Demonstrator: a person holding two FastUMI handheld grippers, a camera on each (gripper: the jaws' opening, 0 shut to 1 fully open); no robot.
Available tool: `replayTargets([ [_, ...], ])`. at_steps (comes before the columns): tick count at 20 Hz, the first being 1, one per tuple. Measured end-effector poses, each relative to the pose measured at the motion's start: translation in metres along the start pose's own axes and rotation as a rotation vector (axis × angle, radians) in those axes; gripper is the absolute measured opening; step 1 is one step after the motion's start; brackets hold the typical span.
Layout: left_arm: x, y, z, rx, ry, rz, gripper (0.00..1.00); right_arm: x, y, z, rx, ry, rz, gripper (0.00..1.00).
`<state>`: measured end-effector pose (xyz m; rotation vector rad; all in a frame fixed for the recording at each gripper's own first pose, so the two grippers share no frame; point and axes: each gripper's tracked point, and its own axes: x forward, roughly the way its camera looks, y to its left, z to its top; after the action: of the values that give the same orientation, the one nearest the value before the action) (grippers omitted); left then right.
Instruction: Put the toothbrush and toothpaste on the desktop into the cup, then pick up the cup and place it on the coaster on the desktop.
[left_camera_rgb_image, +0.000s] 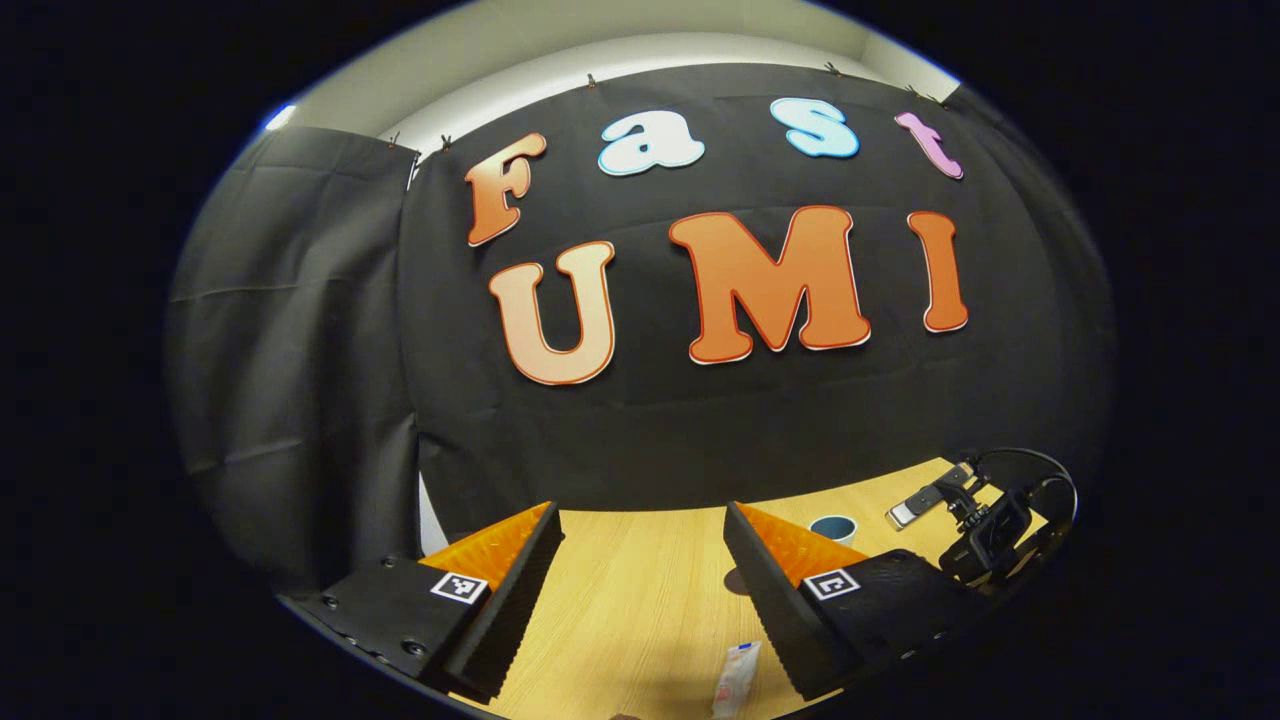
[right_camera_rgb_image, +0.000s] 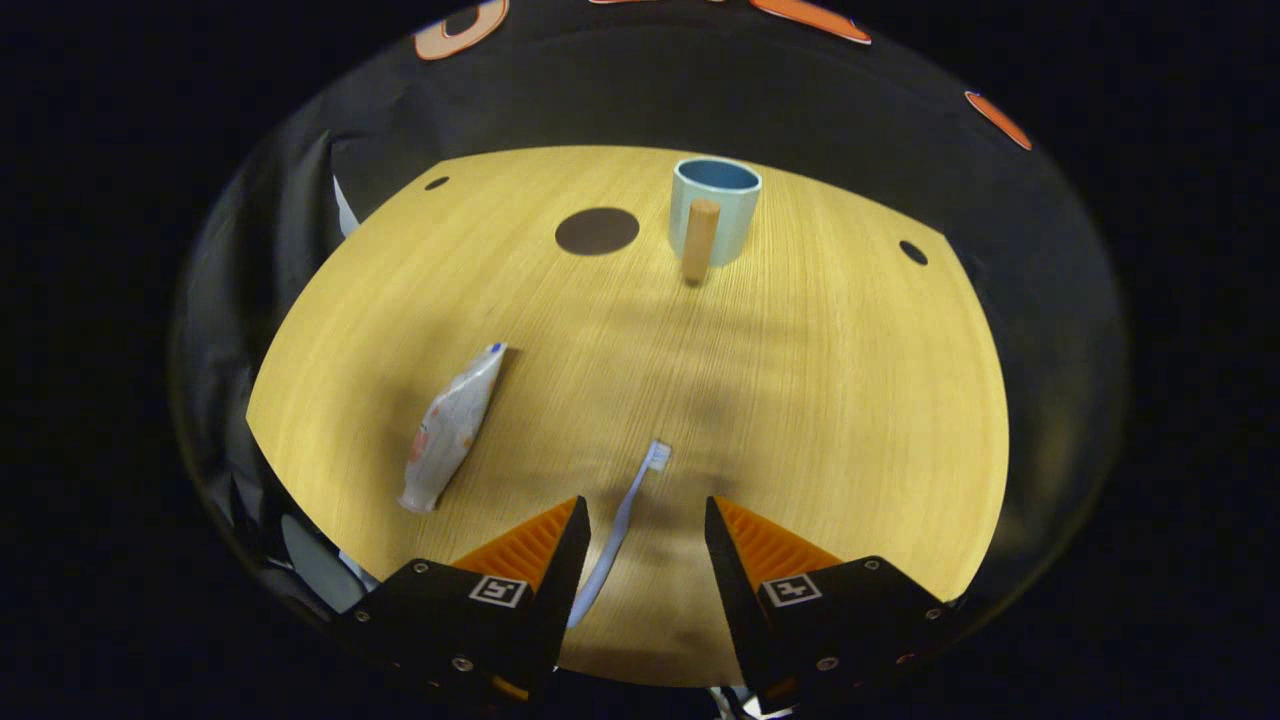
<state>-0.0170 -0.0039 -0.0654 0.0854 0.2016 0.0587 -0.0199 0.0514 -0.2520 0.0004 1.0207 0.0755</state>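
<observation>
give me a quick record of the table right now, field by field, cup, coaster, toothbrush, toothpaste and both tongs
cup: cup upright at the far side of the desktop, nothing inside that I can see
coaster: coaster bare, left of the cup in the right gripper view
toothbrush: toothbrush flat on the wood, handle running between the right tongs
toothpaste: toothpaste lying flat, apart from the toothbrush
right tongs: open, not yet closed on the toothbrush
left tongs: left tongs open, holding nothing
</observation>
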Motion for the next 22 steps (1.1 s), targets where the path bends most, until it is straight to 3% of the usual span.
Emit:
replayTargets([
  [11,0.062,-0.020,-0.038,0.022,0.080,-0.198,0.99,0.030,0.019,-0.030,0.207,0.236,-0.002,0.36],
  [16,0.081,-0.032,-0.055,0.014,0.128,-0.276,0.99,0.039,0.019,-0.033,0.276,0.262,-0.038,0.08],
  [22,0.094,-0.050,-0.083,-0.014,0.214,-0.367,0.99,0.041,0.022,-0.032,0.330,0.238,-0.051,0.07],
])
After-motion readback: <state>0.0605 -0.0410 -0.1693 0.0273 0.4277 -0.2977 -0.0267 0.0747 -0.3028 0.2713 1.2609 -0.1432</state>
